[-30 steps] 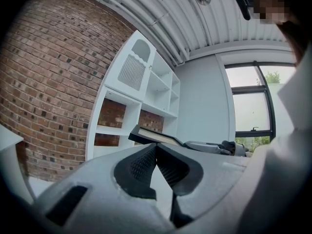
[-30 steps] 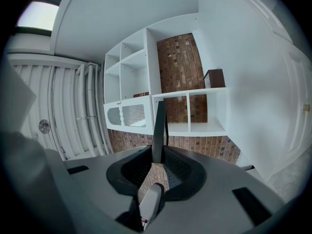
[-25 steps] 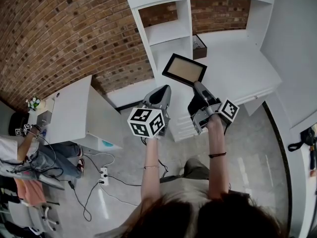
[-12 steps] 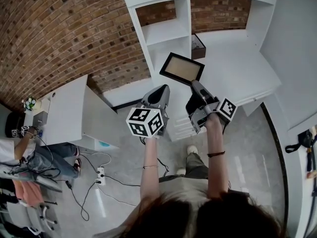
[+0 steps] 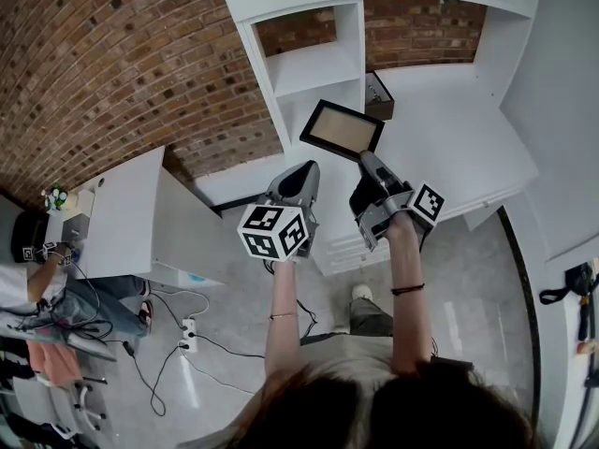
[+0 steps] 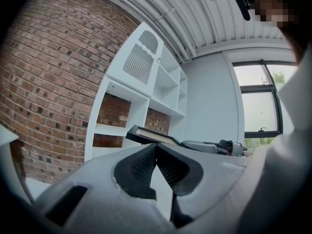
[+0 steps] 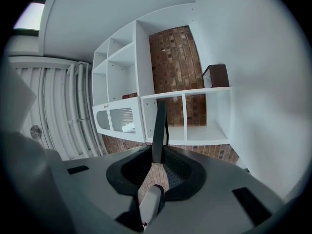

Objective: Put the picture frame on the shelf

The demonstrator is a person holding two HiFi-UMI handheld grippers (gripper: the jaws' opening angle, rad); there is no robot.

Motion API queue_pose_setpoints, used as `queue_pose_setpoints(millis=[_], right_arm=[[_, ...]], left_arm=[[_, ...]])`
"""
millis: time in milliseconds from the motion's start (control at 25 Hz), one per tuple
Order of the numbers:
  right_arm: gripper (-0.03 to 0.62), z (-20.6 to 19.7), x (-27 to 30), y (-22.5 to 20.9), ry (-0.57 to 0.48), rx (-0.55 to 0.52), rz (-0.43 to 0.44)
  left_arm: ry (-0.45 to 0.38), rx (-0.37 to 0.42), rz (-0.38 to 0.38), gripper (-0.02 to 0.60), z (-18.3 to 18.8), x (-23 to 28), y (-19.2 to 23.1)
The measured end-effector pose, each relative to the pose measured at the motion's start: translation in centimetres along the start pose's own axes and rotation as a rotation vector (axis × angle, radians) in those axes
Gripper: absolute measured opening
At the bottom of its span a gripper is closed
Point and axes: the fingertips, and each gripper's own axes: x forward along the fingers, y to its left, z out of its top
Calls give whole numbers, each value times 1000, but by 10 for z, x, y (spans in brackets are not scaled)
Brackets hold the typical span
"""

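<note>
The picture frame [image 5: 342, 129], black-rimmed with a tan inside, is held in the air in front of the white shelf unit [image 5: 309, 64]. My right gripper [image 5: 365, 160] is shut on its near edge. In the right gripper view the frame [image 7: 159, 126] stands edge-on between the pads of the right gripper [image 7: 158, 155], with the shelf's open compartments [image 7: 204, 130] behind it. My left gripper [image 5: 304, 171] hovers just left of the frame, apart from it. In the left gripper view the left gripper [image 6: 156, 147] has its pads together with nothing between them, and the frame [image 6: 151, 135] shows beyond.
A small dark box [image 5: 377, 94] sits on the shelf's wide lower ledge [image 5: 449, 129]. A white desk [image 5: 131, 213] stands at the left with a seated person [image 5: 37, 288] beside it. Cables and a power strip [image 5: 195, 330] lie on the floor. A brick wall [image 5: 140, 54] rises behind.
The person has stepped slightly forward, so the shelf looks a little nearer. The frame stays in the right gripper and has drifted slightly up and left. The left gripper has barely moved.
</note>
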Motion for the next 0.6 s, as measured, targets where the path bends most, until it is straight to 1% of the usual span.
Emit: queue_pose_setpoints(millis=[200, 600], right_arm=[[71, 21, 21, -8, 22, 12, 0], [72, 46, 50, -23, 67, 36, -14]], left_arm=[[1, -9, 19, 11, 1, 25, 11], [2, -26, 57, 11, 2, 61, 26]])
